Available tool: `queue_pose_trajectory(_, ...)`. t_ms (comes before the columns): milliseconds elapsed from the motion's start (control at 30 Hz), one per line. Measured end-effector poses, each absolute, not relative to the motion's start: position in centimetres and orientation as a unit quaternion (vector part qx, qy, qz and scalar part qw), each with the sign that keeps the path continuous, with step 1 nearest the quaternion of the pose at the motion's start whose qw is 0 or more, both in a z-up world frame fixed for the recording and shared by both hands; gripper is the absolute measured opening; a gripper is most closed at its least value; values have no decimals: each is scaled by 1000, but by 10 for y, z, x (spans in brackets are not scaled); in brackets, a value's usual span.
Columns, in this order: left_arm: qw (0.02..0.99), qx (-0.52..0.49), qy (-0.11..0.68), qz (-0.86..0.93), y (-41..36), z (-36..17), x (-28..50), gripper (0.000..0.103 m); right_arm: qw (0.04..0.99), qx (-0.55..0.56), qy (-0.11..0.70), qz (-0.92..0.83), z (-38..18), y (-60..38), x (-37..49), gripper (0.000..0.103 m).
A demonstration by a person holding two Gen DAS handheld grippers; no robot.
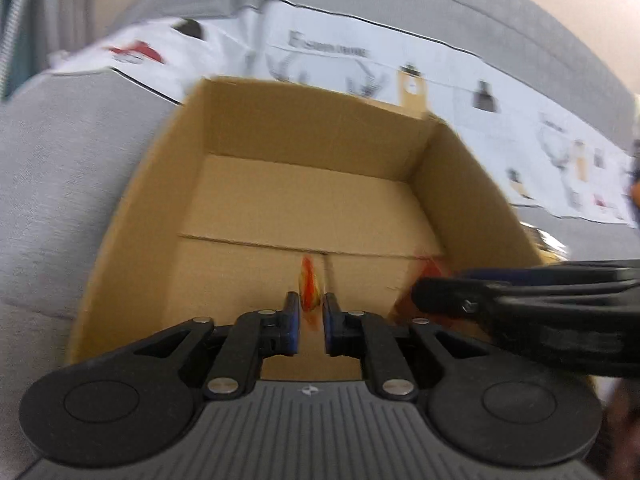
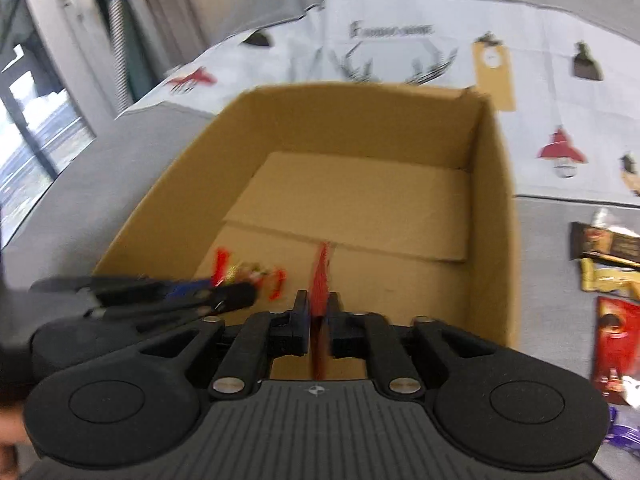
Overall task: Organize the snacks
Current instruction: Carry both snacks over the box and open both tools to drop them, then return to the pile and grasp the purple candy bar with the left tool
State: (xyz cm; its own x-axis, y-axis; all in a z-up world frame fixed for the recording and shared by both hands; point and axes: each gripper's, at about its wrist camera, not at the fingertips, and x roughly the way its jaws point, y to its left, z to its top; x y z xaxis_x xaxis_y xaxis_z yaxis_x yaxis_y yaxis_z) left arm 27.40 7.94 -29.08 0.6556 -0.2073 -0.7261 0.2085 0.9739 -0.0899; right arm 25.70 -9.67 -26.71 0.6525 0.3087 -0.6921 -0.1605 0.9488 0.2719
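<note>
An open cardboard box point(image 1: 248, 120) stands on a grey couch, its floor bare; it also shows in the right wrist view point(image 2: 360, 120). My left gripper point(image 1: 311, 304) is shut on a small orange-red wrapped snack point(image 1: 309, 284) over the box's near end. My right gripper point(image 2: 319, 306) is shut on a red snack packet point(image 2: 321, 276), held edge-on over the box. The right gripper point(image 1: 520, 300) enters the left wrist view from the right. The left gripper point(image 2: 168, 292) with its red-and-gold snack point(image 2: 248, 274) shows at the left of the right wrist view.
A white printed cloth point(image 2: 400, 40) lies behind the box. Several snack packets lie on the couch right of the box: a dark one point(image 2: 604, 242), a gold one point(image 2: 608, 280), a red one point(image 2: 614, 344). A window point(image 2: 36, 136) is at far left.
</note>
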Motion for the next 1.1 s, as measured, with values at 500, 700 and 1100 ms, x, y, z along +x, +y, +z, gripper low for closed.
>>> queue_pose_trajectory(500, 938, 20, 320, -135, 14, -231, 213, 102, 931, 127, 318, 126, -227, -205, 181, 103)
queue_pose_trajectory(700, 932, 40, 302, -195, -57, -229, 173, 102, 951, 152, 263, 61, -236, -273, 125, 103)
queue_pose_trajectory(1100, 898, 67, 348, -260, -173, -295, 157, 102, 939, 195, 274, -69, -308, -400, 67, 103)
